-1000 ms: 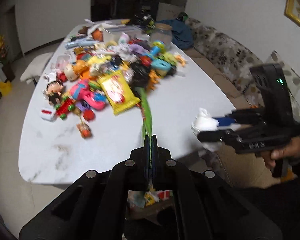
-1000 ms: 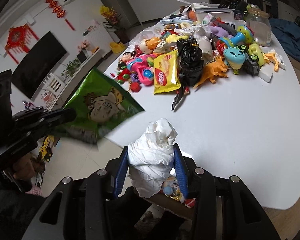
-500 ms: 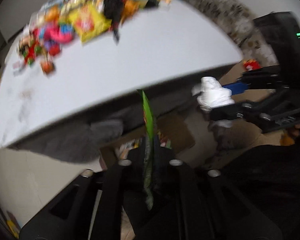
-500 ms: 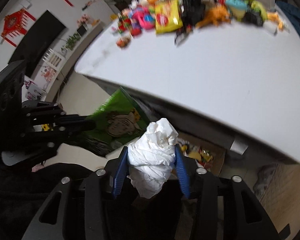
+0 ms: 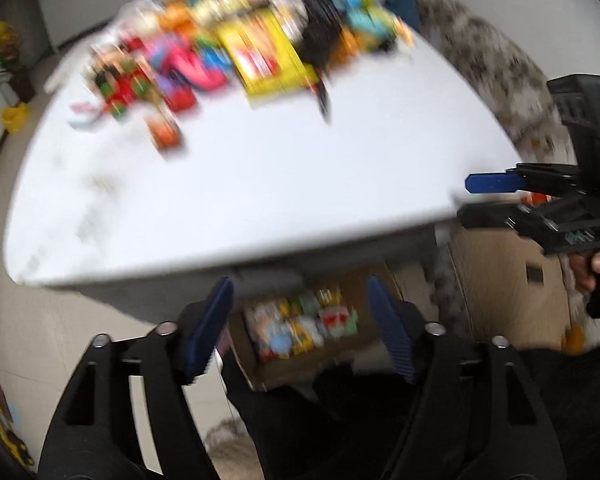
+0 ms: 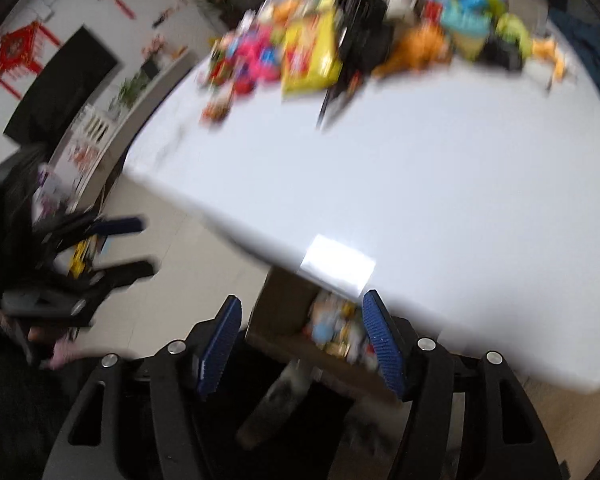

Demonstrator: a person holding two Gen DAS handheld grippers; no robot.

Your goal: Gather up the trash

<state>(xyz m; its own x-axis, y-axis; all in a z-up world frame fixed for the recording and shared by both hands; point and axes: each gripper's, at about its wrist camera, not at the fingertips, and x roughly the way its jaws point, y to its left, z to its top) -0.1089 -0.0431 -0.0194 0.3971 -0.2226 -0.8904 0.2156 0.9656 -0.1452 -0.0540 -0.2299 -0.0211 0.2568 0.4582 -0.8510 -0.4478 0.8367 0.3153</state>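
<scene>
Both tools are hanging over the cardboard box (image 5: 300,336) that is sitting on the floor just under the near edge of the bench (image 5: 260,184). The left hand-held gripper (image 5: 300,328) is standing spread, its jaws having just been opening, with nothing between them. The right hand-held gripper (image 6: 302,340) is likewise spread and empty, its jaws also having just been opening. The box is already holding colourful wrappers, though blur is hiding what each one is.

More trash is lying in the heap at the far end of the bench from the box: a yellow snack bag (image 5: 264,56) and a black plastic bag (image 5: 320,40) among bright toys (image 5: 172,68). Both bags are probably light, thin and crinkly, the yellow one likely slick; pinching a flat edge or corner looks safer than squeezing the middle.

The bench top is white, smooth and glossy. Beyond the box, a patterned sofa (image 5: 488,64), a dark television (image 6: 64,88) and red wall ornaments (image 6: 20,52) are showing.
</scene>
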